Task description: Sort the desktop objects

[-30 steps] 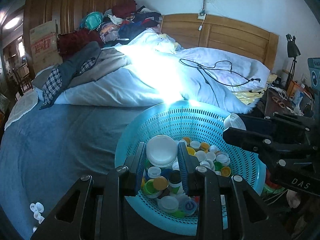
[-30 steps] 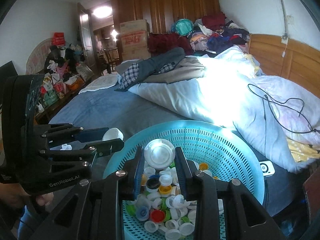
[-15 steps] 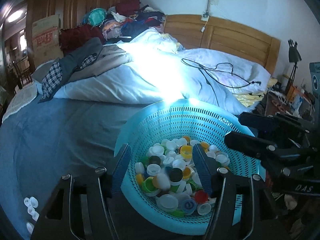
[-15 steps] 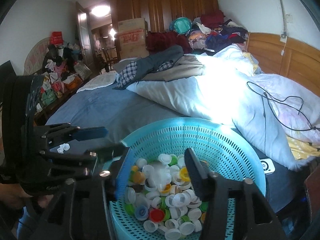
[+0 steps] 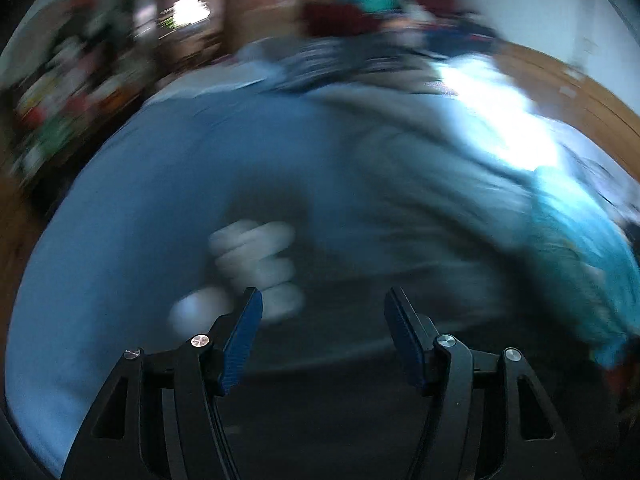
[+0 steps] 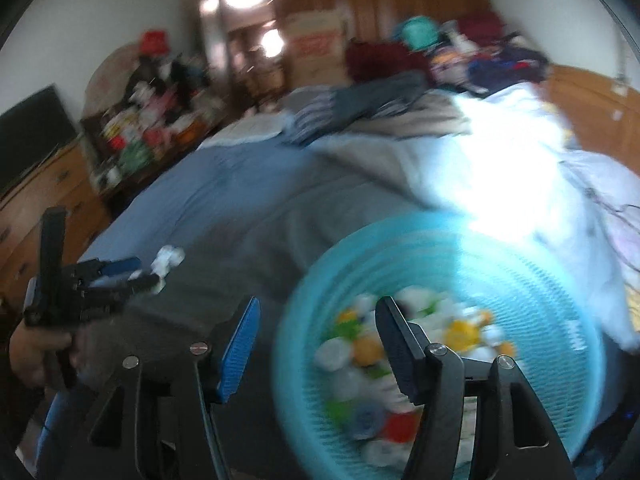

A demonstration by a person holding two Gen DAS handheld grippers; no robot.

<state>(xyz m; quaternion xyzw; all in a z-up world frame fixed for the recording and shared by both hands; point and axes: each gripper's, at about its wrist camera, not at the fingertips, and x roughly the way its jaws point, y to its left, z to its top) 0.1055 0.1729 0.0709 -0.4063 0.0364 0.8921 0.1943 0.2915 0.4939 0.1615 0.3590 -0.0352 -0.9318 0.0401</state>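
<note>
Blur smears both views, yet the layout reads. On the blue bedsheet point(image 6: 208, 184) sits a turquoise basket point(image 6: 560, 280) holding a heap of mixed bottle caps point(image 6: 408, 344) in white, yellow, green, red and blue. The right gripper point(image 6: 318, 336) has just been opening its jaws; they stand apart with nothing between them, its right finger in front of the basket's near rim, its left finger over bare sheet. The left gripper point(image 5: 323, 328), held in a hand point(image 6: 32, 356) off to the left, is spread too and empty, pointing at a small cluster of white caps point(image 5: 252, 256) lying on the sheet just beyond its left finger. A white duvet point(image 6: 500, 168), piled clothes point(image 6: 480, 60) and a wooden headboard point(image 6: 592, 112) lie behind.
</note>
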